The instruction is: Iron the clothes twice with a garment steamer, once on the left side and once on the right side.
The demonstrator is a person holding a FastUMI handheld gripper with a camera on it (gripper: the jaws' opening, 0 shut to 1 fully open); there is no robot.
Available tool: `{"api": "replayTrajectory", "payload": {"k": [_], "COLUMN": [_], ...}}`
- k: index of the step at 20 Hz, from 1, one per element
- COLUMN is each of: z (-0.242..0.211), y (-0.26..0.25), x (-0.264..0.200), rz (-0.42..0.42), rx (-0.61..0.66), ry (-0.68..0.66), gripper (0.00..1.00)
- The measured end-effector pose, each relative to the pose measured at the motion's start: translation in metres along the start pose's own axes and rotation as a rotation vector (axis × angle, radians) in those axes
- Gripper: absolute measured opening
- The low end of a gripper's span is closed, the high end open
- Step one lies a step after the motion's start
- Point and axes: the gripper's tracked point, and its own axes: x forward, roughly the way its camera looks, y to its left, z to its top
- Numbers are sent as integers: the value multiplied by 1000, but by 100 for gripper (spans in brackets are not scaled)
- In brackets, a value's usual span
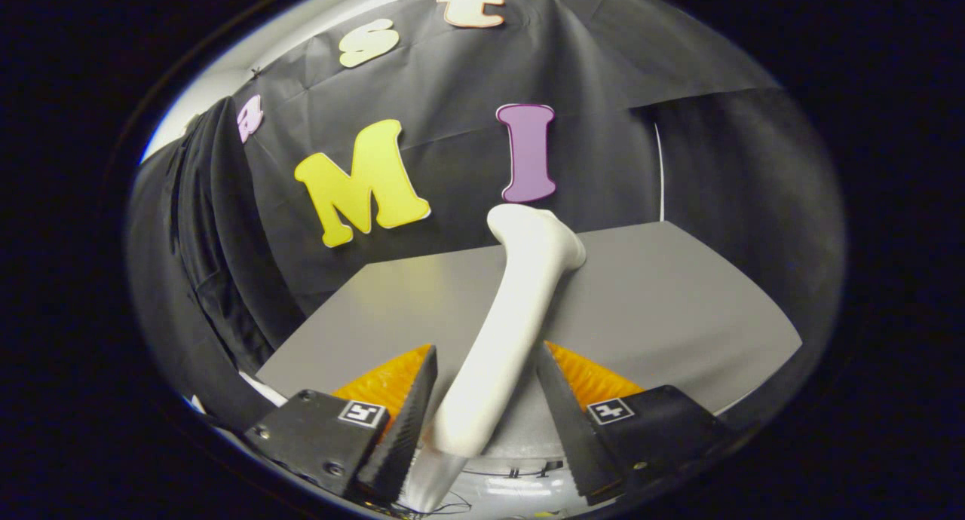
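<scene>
The garment steamer (513, 316) lies between the gripper (482, 399) fingers, its head towards 12 o'clock over the table (678, 309). Whether both fingers press its handle, I cannot tell. Dark clothes (196, 264) hang at 9 o'clock. A loose hold could let it slip.

Dim booth, strong fisheye curvature at the rim, soft glare near the tongs (482, 399).

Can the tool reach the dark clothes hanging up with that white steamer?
Probably yes. The tool has the steamer between its fingers, and nothing stands between it and the dark clothes hanging off to one side.
</scene>
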Motion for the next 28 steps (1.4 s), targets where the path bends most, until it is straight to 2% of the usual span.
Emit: {"api": "replayTrajectory", "payload": {"k": [3, 6, 10, 13, 18, 22, 28], "z": [2, 8, 9, 11, 16, 44, 88], "y": [-3, -8, -1, 1, 22, 47, 118], "x": [4, 7, 5, 1, -36, -74, -137], "rz": [-8, 6, 48, 44, 64, 71, 78], "rx": [18, 142, 232, 207, 157, 138, 95], "ry": [25, 46, 58, 29, -18, -101, -247], "gripper": [75, 62, 46, 36, 33, 32, 32]}}
